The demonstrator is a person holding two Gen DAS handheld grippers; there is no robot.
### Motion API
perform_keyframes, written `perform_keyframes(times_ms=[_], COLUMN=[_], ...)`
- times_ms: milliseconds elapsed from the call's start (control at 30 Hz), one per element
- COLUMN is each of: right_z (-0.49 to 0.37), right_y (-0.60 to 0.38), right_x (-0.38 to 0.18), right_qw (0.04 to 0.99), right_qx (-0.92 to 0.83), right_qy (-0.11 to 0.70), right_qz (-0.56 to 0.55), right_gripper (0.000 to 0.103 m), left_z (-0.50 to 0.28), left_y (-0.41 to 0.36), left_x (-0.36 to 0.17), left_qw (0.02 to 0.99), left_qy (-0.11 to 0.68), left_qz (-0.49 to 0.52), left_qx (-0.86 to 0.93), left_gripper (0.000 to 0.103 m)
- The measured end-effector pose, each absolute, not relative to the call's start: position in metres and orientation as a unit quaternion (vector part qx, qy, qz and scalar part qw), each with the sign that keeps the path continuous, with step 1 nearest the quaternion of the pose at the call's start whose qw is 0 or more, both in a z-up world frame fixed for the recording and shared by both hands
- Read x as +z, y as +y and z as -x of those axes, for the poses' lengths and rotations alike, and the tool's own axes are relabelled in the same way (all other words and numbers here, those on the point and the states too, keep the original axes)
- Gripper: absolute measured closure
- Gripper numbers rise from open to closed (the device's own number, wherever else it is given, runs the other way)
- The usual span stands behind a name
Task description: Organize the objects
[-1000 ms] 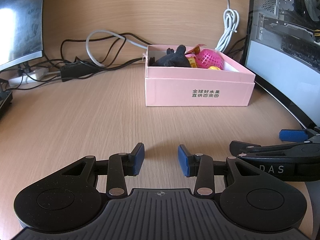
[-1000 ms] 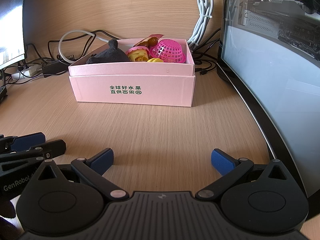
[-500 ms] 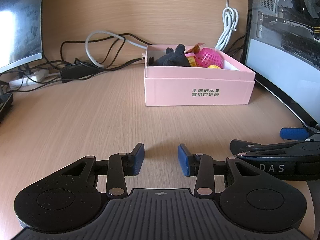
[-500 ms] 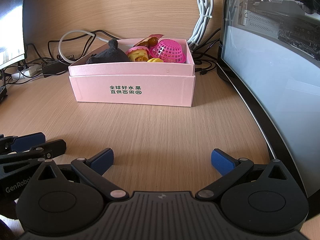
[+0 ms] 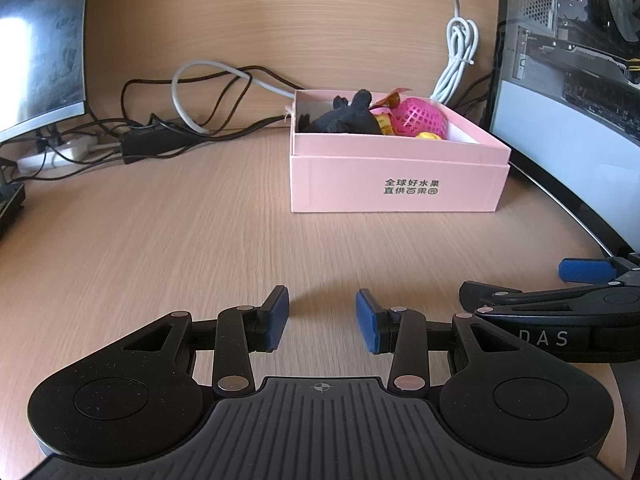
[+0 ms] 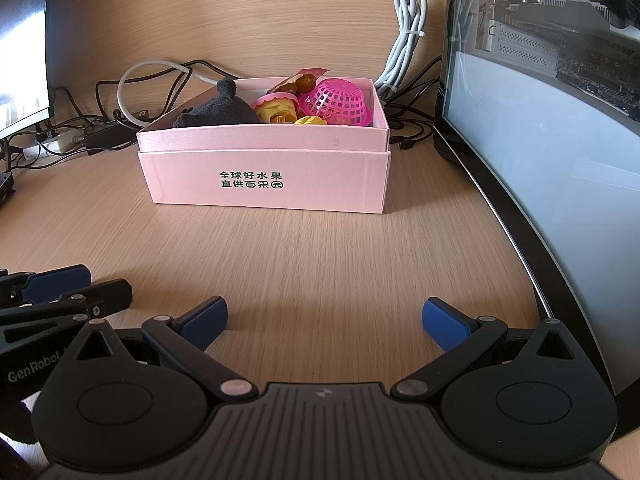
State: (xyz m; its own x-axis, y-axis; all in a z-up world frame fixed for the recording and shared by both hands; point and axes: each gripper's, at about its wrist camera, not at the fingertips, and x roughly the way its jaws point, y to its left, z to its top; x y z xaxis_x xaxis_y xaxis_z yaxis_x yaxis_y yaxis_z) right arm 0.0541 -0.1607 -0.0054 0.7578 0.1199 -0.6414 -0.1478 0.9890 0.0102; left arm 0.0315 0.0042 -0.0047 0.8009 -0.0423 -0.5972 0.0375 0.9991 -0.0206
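- Desk [image 6: 320, 248]: bare wood lay between my tools and the pink box [image 6: 268, 178] at 12 o'clock, well apart.
- Risk, as I judged it: reaching in low could shove the light box toward the cables [image 5: 208, 92] behind it.
- Black plush [image 6: 218, 110] and pink mesh basket [image 6: 338, 102] sat piled inside; a grab could snag both.
- Box floor was hidden; the small yellow pieces were unclear.
- Left gripper [image 5: 322, 318]: jaws narrowly apart, empty. Right gripper [image 6: 324, 320]: wide, empty.

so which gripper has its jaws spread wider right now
The right gripper: its blue pads stand far apart over bare desk. The left gripper shows only a narrow gap. Neither holds anything.
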Motion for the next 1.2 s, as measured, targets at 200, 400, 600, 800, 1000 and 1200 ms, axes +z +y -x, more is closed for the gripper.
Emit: perform_keyframes(times_ms=[200, 400, 600, 800, 1000, 1200], right_z=[-0.0540, -0.0540, -0.0542, -0.0540, -0.0540, -0.0541], right_y=[-0.1607, -0.1606, -0.1605, -0.1605, -0.1605, -0.1605], right_x=[-0.0055, -0.0059, -0.0060, -0.0060, -0.0060, -0.0060], right_qw=[0.937, 0.937, 0.937, 0.937, 0.937, 0.937], right_qx=[0.072, 0.072, 0.072, 0.072, 0.072, 0.072], right_qy=[0.341, 0.340, 0.341, 0.340, 0.340, 0.340], right_qz=[0.020, 0.020, 0.021, 0.020, 0.020, 0.021], right_gripper=[0.000, 0.000, 0.000, 0.000, 0.000, 0.000], left_z=[-0.0314, -0.0314, -0.0313, -0.0314, -0.0314, -0.0314], left_y=[0.0034, 0.0037, 0.0040, 0.0038, 0.0039, 0.0034], left_x=[-0.0051, -0.0050, -0.0050, -0.0050, -0.0050, -0.0051], left_qw=[0.949, 0.949, 0.949, 0.949, 0.949, 0.949], left_qy=[0.315, 0.315, 0.315, 0.315, 0.315, 0.316], left_qz=[-0.001, -0.002, -0.002, -0.002, -0.002, -0.004], left_qx=[-0.020, -0.020, -0.020, -0.020, -0.020, -0.020], left_gripper=[0.061, 0.061, 0.061, 0.061, 0.061, 0.061])
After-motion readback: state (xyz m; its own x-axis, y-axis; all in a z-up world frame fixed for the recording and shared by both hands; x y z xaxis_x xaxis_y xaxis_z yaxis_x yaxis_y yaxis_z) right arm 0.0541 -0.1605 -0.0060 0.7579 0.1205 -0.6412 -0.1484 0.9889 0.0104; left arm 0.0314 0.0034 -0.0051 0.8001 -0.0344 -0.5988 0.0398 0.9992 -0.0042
